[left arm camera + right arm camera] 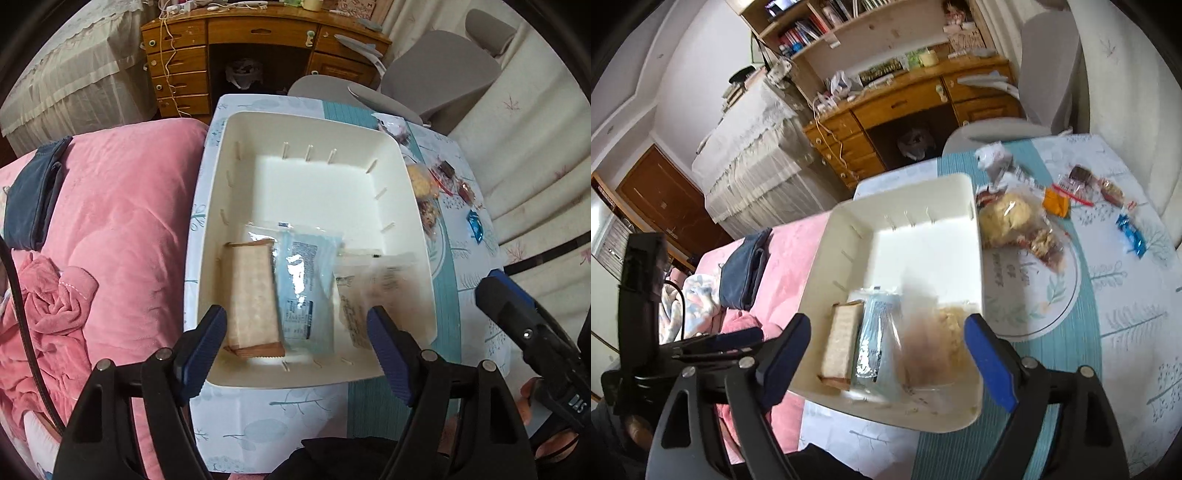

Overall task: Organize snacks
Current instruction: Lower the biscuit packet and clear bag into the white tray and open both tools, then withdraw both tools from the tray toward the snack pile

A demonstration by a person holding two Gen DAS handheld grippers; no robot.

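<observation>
A: Both the left gripper (297, 332) and the right gripper (886, 354) hang with jaws spread and empty over the white bin (417, 173).

B: Contents?

A: Three packets lie in its near end: wafer bar (253, 295), blue packet (303, 280), clear pouch (373, 291).

B: Remaining?

A: Several snacks (1008, 218) on the bench (1126, 332) beside it, so I'd judge it under halfway.

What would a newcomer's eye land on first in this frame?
The white bin in the middle of the table, with three snack packets lined up at its near end: a brown wafer, a blue packet and a clear bag. More snacks lie loose on the tablecloth to its right.
</observation>
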